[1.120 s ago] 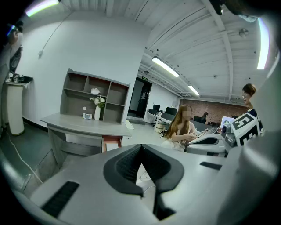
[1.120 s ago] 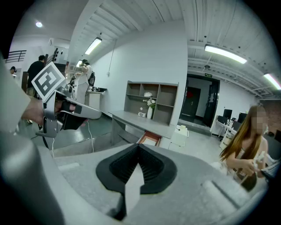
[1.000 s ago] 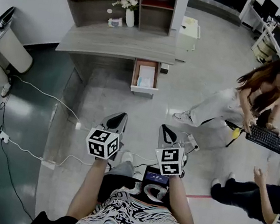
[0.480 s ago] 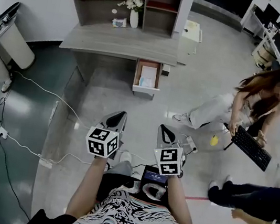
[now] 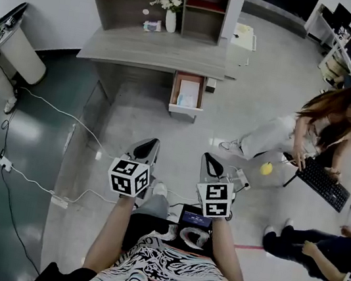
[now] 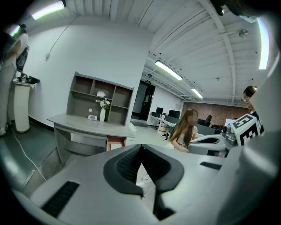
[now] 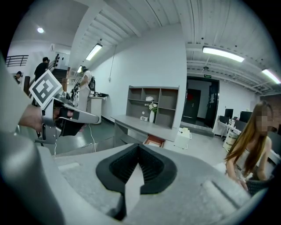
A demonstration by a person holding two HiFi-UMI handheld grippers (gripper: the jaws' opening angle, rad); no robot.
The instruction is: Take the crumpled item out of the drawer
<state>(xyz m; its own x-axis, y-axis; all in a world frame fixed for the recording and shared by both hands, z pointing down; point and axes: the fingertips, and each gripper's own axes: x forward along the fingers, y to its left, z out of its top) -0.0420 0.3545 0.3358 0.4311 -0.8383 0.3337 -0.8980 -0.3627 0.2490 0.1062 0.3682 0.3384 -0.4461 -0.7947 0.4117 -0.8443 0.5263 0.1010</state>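
Observation:
A grey desk [image 5: 153, 53] with a shelf unit stands far ahead. Its small drawer [image 5: 187, 96] is pulled open and holds a pale item [image 5: 186, 99], too small to make out in detail. The drawer also shows as a reddish box in the left gripper view [image 6: 116, 141] and the right gripper view [image 7: 154, 141]. My left gripper [image 5: 147, 146] and right gripper [image 5: 209, 163] are held side by side close to my body, well short of the desk. Both are shut and hold nothing, as the left gripper [image 6: 141, 146] and right gripper [image 7: 138, 146] show in their own views.
White cables [image 5: 53, 115] and a power strip [image 5: 58, 202] lie on the floor at the left, near a white bin [image 5: 17, 50]. At the right a person [image 5: 310, 129] crouches over a keyboard [image 5: 325, 184] beside a yellow object [image 5: 266, 168]. Another person [image 5: 317, 250] sits at the lower right.
Both grippers have stayed shut and nearly still. The person at the right has swung the keyboard about and set it lower; the yellow object has shifted a little.

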